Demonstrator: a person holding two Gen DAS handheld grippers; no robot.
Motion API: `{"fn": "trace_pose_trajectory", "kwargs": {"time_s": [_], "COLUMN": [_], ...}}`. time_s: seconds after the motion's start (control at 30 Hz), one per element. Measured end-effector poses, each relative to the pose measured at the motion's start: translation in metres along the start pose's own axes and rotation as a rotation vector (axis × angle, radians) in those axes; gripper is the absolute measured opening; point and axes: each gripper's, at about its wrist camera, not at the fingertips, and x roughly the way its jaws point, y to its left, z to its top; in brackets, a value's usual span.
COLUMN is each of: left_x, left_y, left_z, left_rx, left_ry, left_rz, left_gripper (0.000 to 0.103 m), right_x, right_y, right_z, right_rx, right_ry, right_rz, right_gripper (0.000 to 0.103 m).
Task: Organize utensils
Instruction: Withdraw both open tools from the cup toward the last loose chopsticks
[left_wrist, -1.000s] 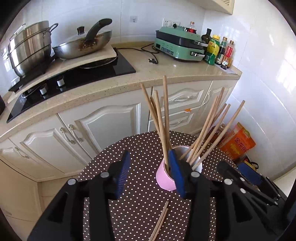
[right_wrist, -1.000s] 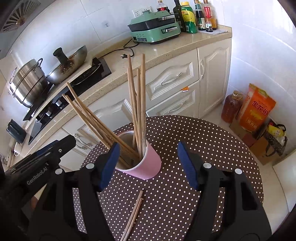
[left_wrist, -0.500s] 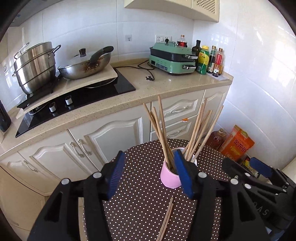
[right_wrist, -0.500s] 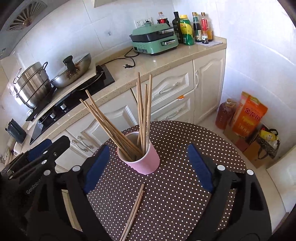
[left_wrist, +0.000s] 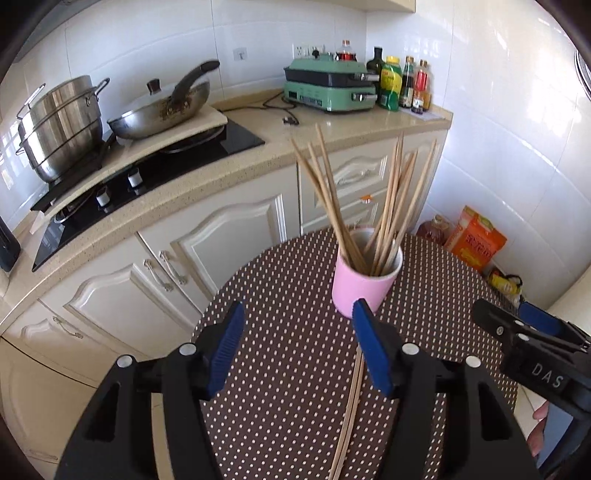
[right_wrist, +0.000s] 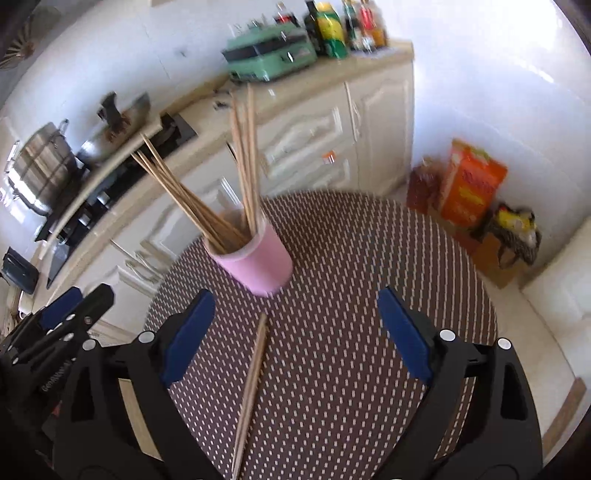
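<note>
A pink cup (left_wrist: 364, 284) holding several wooden chopsticks (left_wrist: 332, 199) stands on a round brown polka-dot table (left_wrist: 288, 295). A loose pair of chopsticks (left_wrist: 349, 413) lies flat on the table, nearer than the cup. My left gripper (left_wrist: 299, 347) is open and empty, above the table short of the cup. In the right wrist view the cup (right_wrist: 255, 258), the loose pair (right_wrist: 251, 387) and the table (right_wrist: 369, 258) show, blurred. My right gripper (right_wrist: 295, 332) is open and empty; the loose pair lies just right of its left finger (right_wrist: 188, 332).
A counter (left_wrist: 258, 147) with white cabinets lies behind the table, carrying a steel pot (left_wrist: 59, 125), a wok (left_wrist: 162, 110), a green appliance (left_wrist: 328, 88) and bottles (left_wrist: 402, 85). An orange box (left_wrist: 476, 240) and bags sit on the floor at right.
Both grippers have pulled back and away from the cup, which now sits farther ahead. More of the loose pair on the table shows. The right view is motion-blurred.
</note>
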Motion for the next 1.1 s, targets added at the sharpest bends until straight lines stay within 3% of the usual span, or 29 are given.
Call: {"fn": "trace_pose_trajectory", "kwargs": {"time_s": [0.4, 0.73, 1.1], "left_x": [0.042, 0.067, 0.080], "left_y": [0.028, 0.041, 0.059], "left_z": [-0.054, -0.070, -0.087], "left_rx": [0.045, 0.074, 0.041], "left_ry": [0.146, 0.240, 0.296], "left_rz": [0.025, 0.038, 0.035], "left_gripper": [0.060, 0.060, 0.060], "right_x": [0.054, 0.092, 0.125], "right_y": [-0.015, 0.010, 0.038], "right_z": [-0.063, -0.102, -0.114], "right_rx": [0.083, 0.045, -0.027], "right_ry": [0.210, 0.311, 0.363], "right_rz": [-0.071, -0.104, -0.161], "right_gripper": [0.089, 0.089, 0.089]}}
